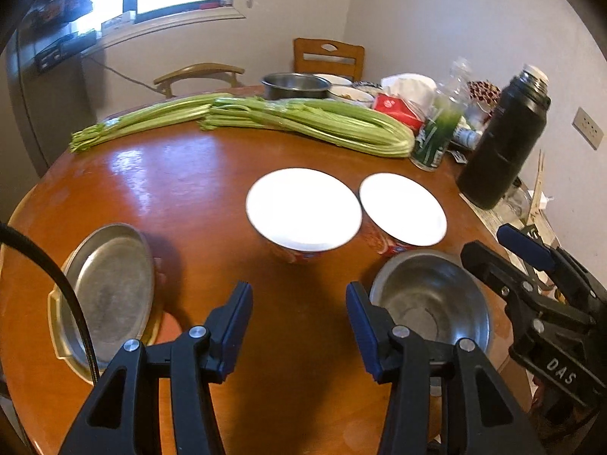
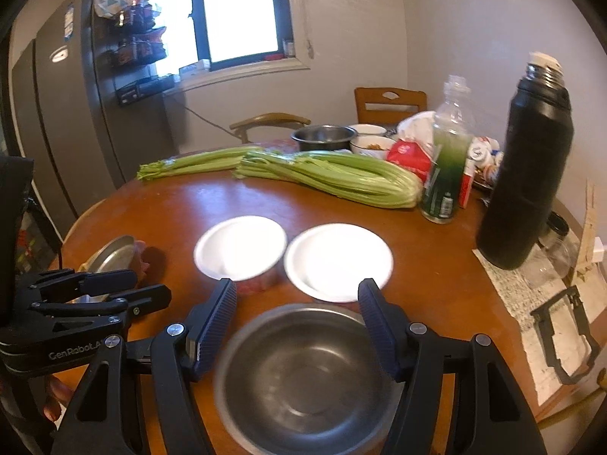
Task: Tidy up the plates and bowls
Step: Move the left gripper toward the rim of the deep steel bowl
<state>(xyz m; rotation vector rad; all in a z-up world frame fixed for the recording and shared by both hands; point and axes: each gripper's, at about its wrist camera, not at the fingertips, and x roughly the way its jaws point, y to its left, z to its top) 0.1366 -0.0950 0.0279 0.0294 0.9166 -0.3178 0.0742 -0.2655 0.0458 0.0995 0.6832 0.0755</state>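
Two white-lined bowls stand side by side just beyond the steel bowl point(image 2: 303, 375), the left one point(image 1: 303, 208) and the right one point(image 1: 403, 208) nearly touching at their rims. A steel plate point(image 1: 110, 288) lies well to the left of the steel bowl, on a yellowish tray near the edge of the round wooden table point(image 1: 189, 174). Nothing is stacked yet, so the sorting looks to be at its start, with both grippers on approach.

The right gripper point(image 2: 297, 322) hangs over the steel bowl, pointing down at a slant, its jaws apart and straddling the bowl's far rim without touching it. The likely next move is to lower one finger inside the rim and one outside, then close on the wall; the steel is thin and slick, so the pinch has to be square.

The left gripper point(image 1: 299, 330) hovers just left of the steel bowl, tilted steeply down over bare table, its jaws apart with nothing between them. It could reach either the left bowl or the steel plate; which cannot be told.

Celery point(image 1: 303, 121) and a black flask point(image 1: 504, 140) lie far beyond the steel bowl, clear of the work.
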